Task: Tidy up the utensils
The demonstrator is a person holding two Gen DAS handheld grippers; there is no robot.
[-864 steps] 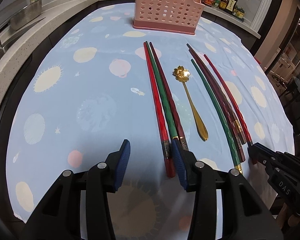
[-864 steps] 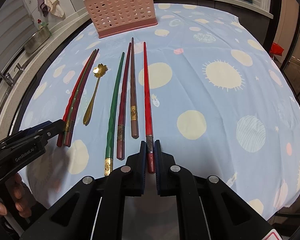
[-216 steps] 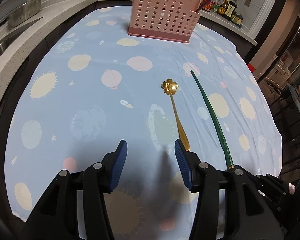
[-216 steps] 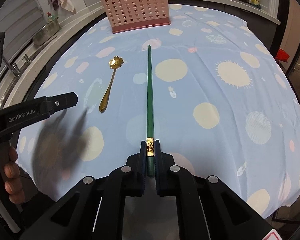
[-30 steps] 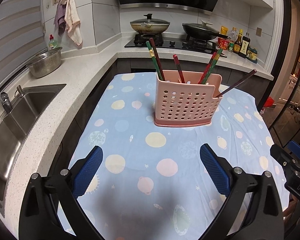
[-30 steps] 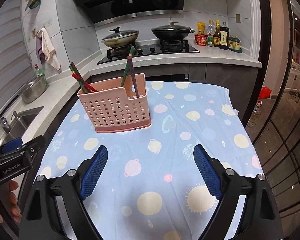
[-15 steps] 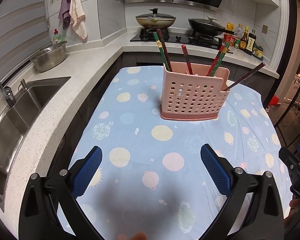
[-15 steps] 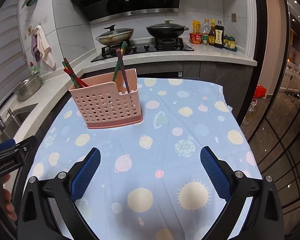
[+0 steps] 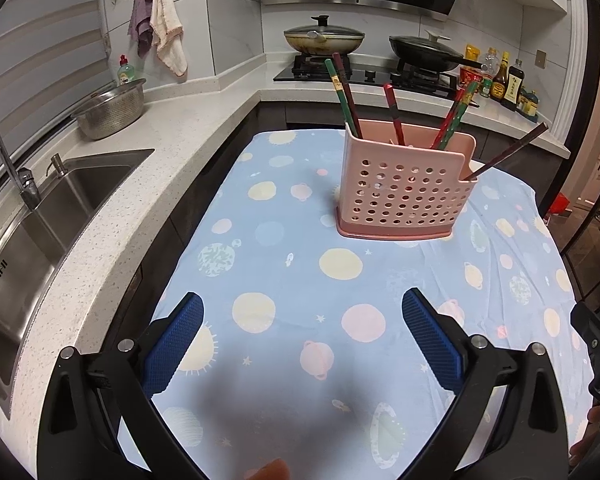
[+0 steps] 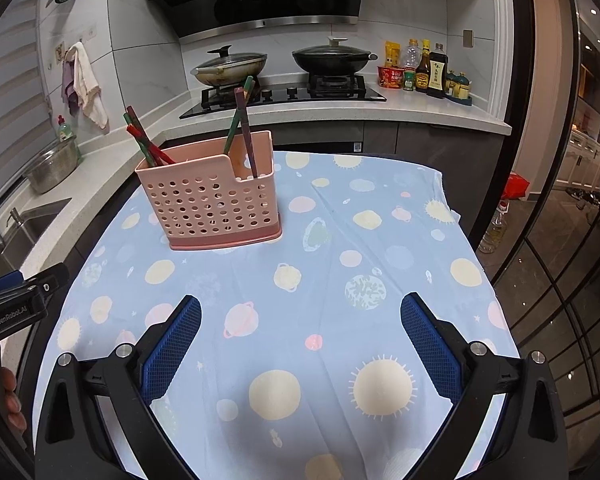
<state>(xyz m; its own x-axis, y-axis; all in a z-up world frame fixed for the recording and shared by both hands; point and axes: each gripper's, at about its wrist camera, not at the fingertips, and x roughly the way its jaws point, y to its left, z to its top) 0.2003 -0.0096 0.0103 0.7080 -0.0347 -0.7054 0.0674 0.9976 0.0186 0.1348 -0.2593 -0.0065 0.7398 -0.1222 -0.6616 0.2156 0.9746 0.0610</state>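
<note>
Pink plastic, full of round holes, makes the utensil basket [image 9: 404, 188], which stands upright on the blue tablecloth [image 9: 284, 280] printed with planets and suns. Chopsticks [image 9: 346, 98] in red, green and dark brown lean out of its top in different directions, and one brown chopstick [image 9: 508, 152] leans far out toward 2 o'clock from the low corner of the basket.

Only the left wrist view shows the steel sink [image 9: 40, 216] with its faucet [image 9: 8, 160] at 9 o'clock, seen almost whole, and the metal colander [image 9: 110, 108] on the white counter at 10 o'clock. The right wrist view shows more of the stove [image 10: 284, 92] at 12 o'clock, with two covered pans and the sauce bottles [image 10: 428, 68] at 1 o'clock, and a glass wall at 3 o'clock. In that view the basket [image 10: 212, 200] is seen from its other side, with two chopsticks [image 10: 242, 120] in the low compartment.

The left gripper [image 9: 302, 340] has its blue pads wide apart and holds nothing. The basket lies well apart from it, toward 1 o'clock. The right gripper [image 10: 300, 340] is spread just as wide and is also empty; from it the basket lies toward 11 o'clock, well apart. Each gripper shows at the edge of the other's view, the left one at 8 o'clock in the right wrist view.
</note>
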